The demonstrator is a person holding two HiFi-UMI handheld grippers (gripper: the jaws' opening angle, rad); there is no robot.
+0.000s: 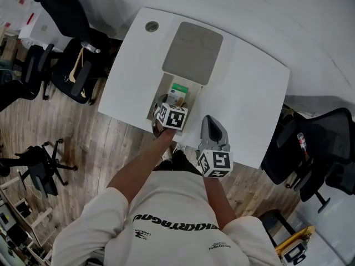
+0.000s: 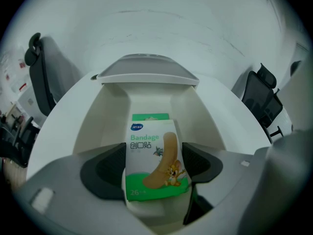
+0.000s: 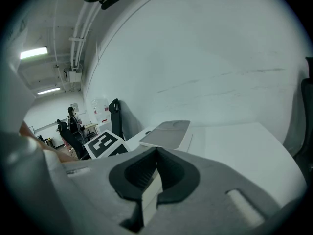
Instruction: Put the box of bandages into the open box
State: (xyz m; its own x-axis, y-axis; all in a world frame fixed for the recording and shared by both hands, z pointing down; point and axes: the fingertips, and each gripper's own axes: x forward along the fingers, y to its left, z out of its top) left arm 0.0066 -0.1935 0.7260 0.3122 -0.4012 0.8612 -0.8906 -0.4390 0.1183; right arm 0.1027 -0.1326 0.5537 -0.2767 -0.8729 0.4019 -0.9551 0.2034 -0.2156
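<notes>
Inside the open box (image 1: 158, 96) | left hand-held gripper (image 2: 154, 164) clamps box of bandages (image 2: 152, 151) | right hand-held gripper (image 3: 156, 155) closed, empty, over tabletop (image 1: 252, 90)

In front of me the white counter (image 1: 249, 82) bears the open box (image 1: 161, 95) near its edge, grey lid (image 1: 192, 51) flat behind.

Bandage box (image 1: 178, 93) lower part hid behind L gripper (image 1: 175, 103).
</notes>
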